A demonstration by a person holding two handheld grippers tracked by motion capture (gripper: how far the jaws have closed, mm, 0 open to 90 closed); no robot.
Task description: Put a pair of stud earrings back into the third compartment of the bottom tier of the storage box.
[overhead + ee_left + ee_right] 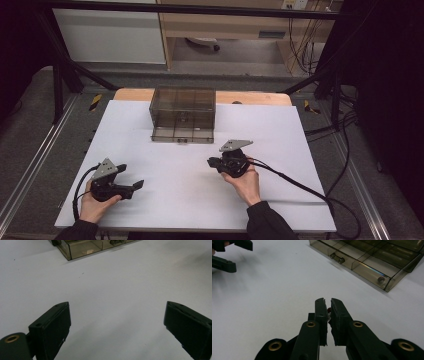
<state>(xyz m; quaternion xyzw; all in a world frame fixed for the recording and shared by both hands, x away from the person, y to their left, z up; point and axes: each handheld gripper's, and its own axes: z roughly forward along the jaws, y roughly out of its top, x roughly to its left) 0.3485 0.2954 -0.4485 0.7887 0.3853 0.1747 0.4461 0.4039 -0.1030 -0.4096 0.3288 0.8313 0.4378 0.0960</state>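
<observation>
Hand-held gripper on the right (326, 305) pinches a tiny red thing (328, 309) tight near the clear box (372, 260) on the table (165, 170); it looks light, hard and slippery, so grip its middle gently.

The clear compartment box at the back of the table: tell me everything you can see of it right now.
The box is smoky, see-through plastic, rectangular, with thin inner walls dividing it into compartments. It sits flat on the white table top near the far edge, its lid closed as far as can be told. A small latch sits on its front wall, and a small round metal piece shows near one corner. What else the compartments hold cannot be told. Nothing touches it; both grippers are well short of it.
</observation>
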